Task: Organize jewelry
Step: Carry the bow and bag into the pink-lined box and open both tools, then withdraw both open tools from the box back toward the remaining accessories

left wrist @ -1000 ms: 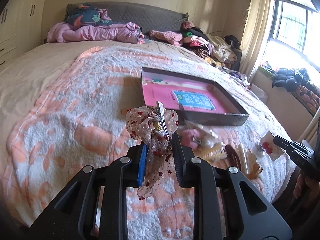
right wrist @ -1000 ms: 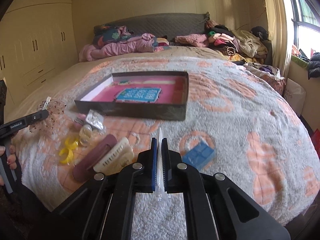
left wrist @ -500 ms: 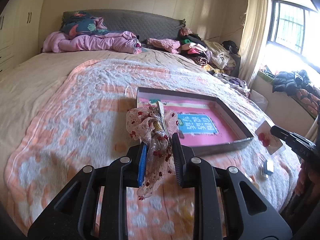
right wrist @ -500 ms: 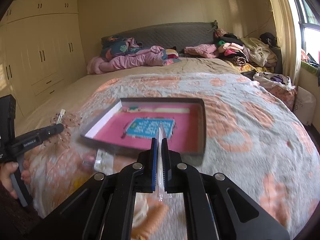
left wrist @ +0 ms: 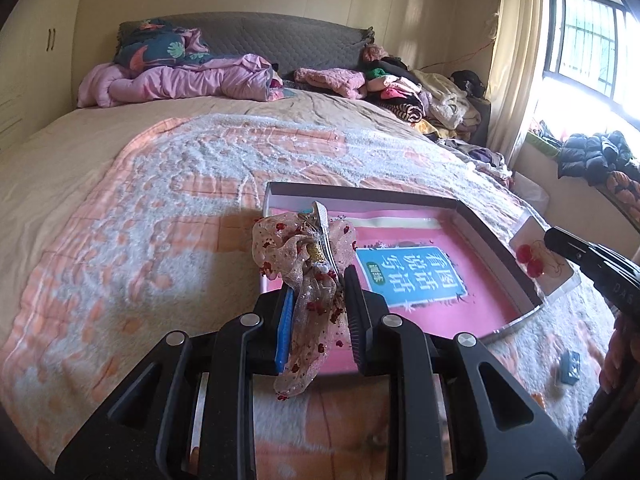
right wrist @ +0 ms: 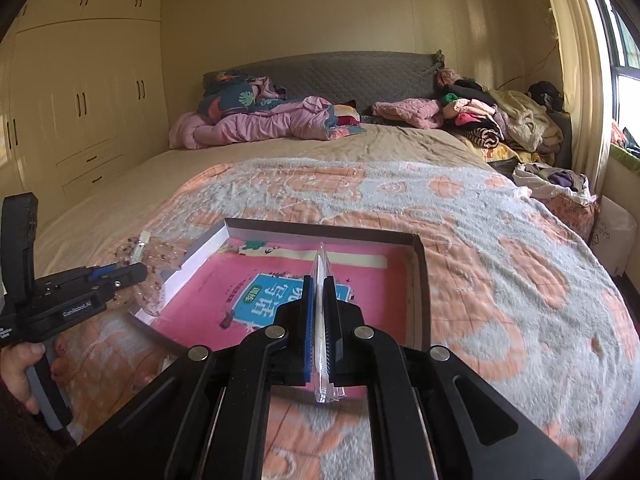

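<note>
My left gripper is shut on a sheer bow hair clip with red dots and a metal clip, held over the near left corner of the open box. The dark-walled box with a pink printed bottom lies on the bed. My right gripper is shut on a clear packet, seen edge-on, above the box's near side. In the left wrist view that packet shows red earrings on a card at the box's right wall. The left gripper with the bow appears at the box's left.
The box rests on an orange and white fleece blanket covering the bed. A small blue item lies on the blanket at the right. Piled clothes and pink bedding line the headboard. A person's hand grips the left handle.
Both grippers have moved forward over the blanket to the box, so it looms nearer and the loose hair clips on the blanket have dropped out of view. Both grips are unchanged.
</note>
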The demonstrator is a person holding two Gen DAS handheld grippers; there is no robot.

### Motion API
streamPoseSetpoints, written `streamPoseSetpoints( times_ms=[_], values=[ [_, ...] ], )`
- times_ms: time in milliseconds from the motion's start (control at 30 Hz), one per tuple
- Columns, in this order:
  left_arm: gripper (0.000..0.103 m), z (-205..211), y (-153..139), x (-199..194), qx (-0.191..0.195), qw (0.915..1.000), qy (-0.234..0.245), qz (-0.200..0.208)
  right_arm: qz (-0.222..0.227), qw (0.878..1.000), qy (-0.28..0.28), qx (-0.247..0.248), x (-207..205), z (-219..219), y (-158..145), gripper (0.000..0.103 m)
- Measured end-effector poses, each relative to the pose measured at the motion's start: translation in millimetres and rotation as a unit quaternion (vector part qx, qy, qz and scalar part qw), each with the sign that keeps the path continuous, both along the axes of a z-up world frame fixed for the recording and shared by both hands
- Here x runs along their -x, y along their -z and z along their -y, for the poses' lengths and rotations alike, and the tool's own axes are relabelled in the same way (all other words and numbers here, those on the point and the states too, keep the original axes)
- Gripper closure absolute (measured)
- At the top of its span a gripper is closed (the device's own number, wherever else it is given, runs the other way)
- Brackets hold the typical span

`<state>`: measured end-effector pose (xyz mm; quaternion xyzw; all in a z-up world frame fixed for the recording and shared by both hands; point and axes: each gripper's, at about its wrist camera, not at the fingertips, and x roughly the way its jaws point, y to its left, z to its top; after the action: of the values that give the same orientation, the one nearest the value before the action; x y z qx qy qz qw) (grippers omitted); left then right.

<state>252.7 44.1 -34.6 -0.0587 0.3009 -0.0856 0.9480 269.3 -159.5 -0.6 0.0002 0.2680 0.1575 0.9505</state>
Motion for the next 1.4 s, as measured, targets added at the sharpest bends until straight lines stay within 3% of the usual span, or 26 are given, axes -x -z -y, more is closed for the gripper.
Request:
streamPoseSetpoints(
  times_ms=[200,500,667,933,1000,1067,1133,1400],
  values=[
    [0.086,7,13,-21,0.004,0.9998,0.008,-0.019,-0.014,1.000,-0.011,-0.002,-15,-8,10,0.098],
    [0.078,8,27,-24,0.007,0.9991,0.002,-0.042,-0.061,0.998,0.001,-0.015,-37,-6,34,0.098],
    [0.060,6,26,-18,0.006,0.9991,-0.003,-0.041,-0.084,0.996,0.019,-0.024,-45,4,46,0.098],
    [0.046,6,12,-3,-0.004,0.9996,-0.006,-0.025,-0.097,0.992,0.072,-0.022,-43,32,55,0.095],
    [0.044,5,7,1,-0.002,0.9997,-0.012,-0.022,-0.092,0.992,0.081,-0.019,-40,37,53,0.089],
    [0.041,3,2,5,0.000,0.9997,-0.017,-0.019,-0.083,0.993,0.087,-0.020,-34,43,49,0.077],
    [0.039,0,-3,12,0.004,0.9997,-0.022,-0.013,-0.073,0.993,0.090,-0.021,-27,47,44,0.073],
    [0.027,-1,-31,38,0.011,0.9991,-0.034,0.022,0.013,0.995,0.093,-0.019,20,60,2,0.042]
  ],
)
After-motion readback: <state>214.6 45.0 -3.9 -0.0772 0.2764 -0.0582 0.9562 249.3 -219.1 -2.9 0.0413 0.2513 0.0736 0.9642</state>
